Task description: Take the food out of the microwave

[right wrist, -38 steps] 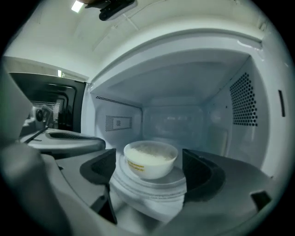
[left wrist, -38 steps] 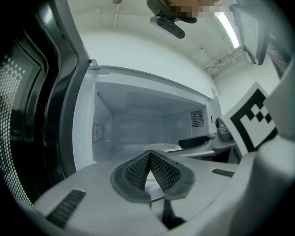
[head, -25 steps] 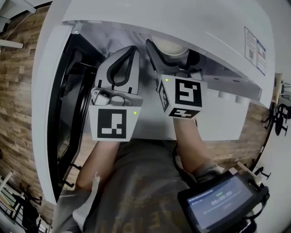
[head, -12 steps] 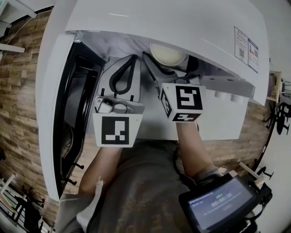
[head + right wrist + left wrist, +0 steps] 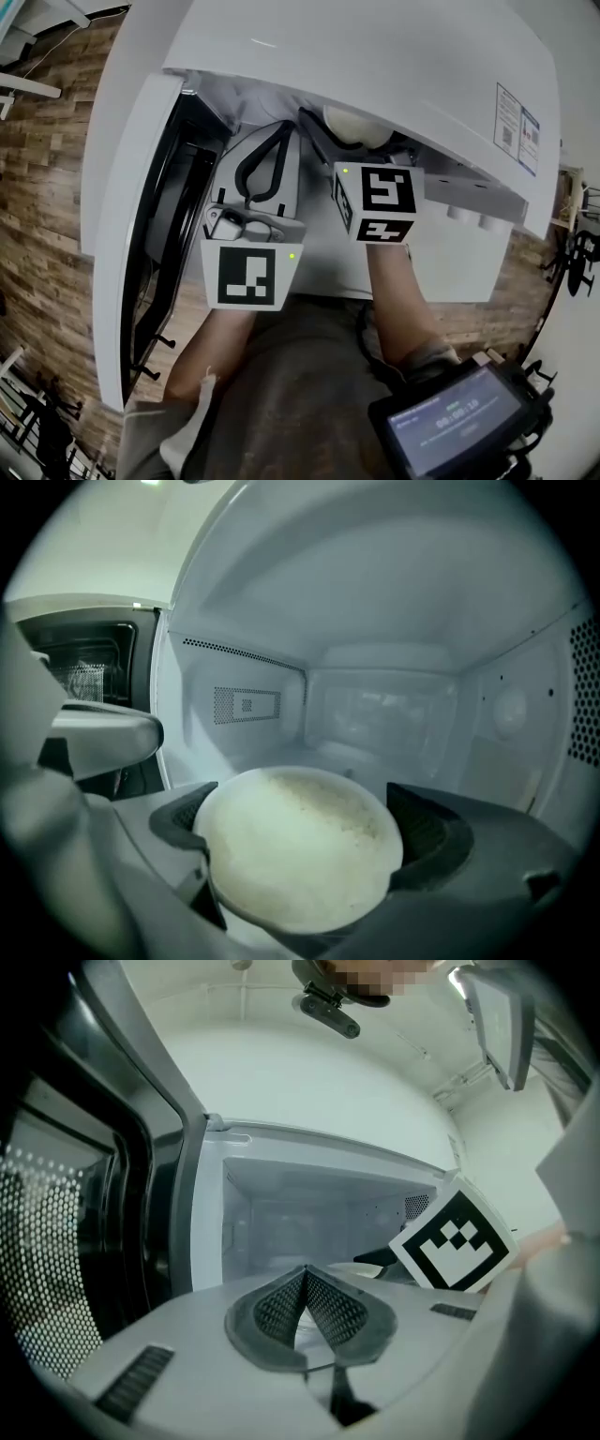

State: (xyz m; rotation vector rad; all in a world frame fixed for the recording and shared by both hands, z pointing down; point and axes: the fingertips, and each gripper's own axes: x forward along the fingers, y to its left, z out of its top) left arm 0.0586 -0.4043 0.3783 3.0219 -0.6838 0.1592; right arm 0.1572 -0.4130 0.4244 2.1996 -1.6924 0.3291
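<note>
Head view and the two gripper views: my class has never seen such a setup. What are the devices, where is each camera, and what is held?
A person holds a two-jaw gripper in each hand, facing an open microwave, its door swung left. The head view looks down from the person's head; each gripper view looks along its own jaws. The left gripper is shut and empty. The right gripper has its jaws opening inside the microwave, with round pale food between them, seemingly not gripped.
</note>
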